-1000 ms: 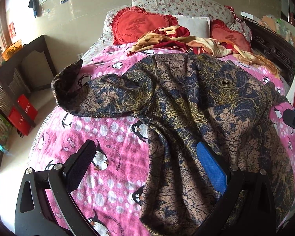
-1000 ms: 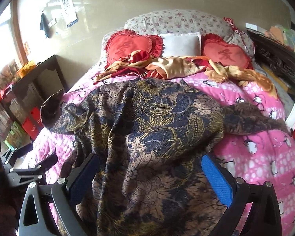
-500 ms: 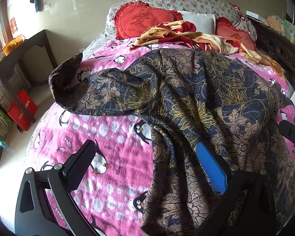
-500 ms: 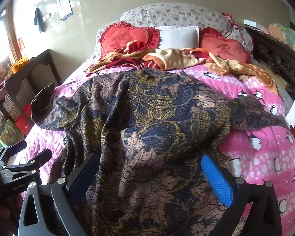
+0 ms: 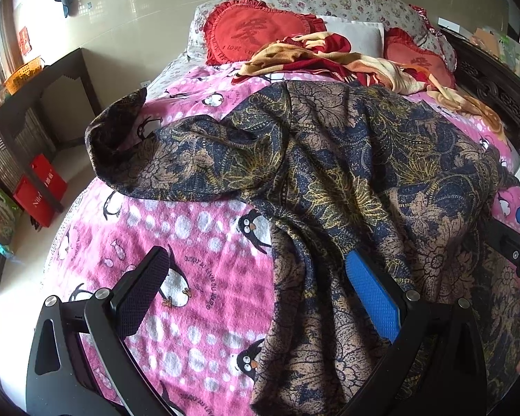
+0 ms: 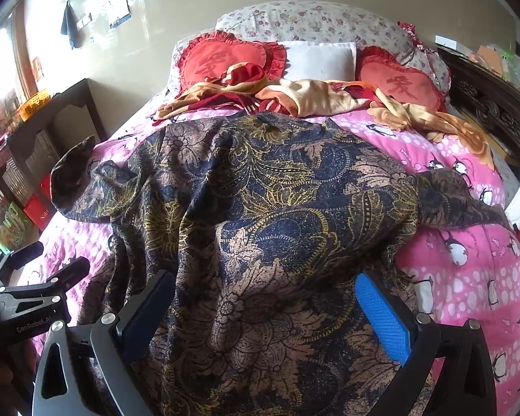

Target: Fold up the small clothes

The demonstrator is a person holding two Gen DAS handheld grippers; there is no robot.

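A dark blue, brown and gold floral garment (image 5: 346, 180) lies spread and wrinkled on the pink penguin blanket (image 5: 197, 242); it also shows in the right wrist view (image 6: 267, 228). One sleeve reaches to the left (image 5: 121, 152), the other to the right (image 6: 457, 204). My left gripper (image 5: 256, 287) is open at the garment's near left hem, its right finger (image 5: 371, 294) over the cloth. My right gripper (image 6: 263, 308) is open over the garment's near edge, holding nothing.
Red heart cushions (image 5: 260, 38), a white pillow (image 6: 319, 59) and a red and tan cloth pile (image 6: 294, 97) lie at the head of the bed. A dark table (image 5: 41, 100) and red box (image 5: 41, 190) stand on the left. A carved dark bedside (image 6: 485, 111) is on the right.
Both grippers have moved slightly forward and lower over the garment's near edge. The garment has not visibly moved.
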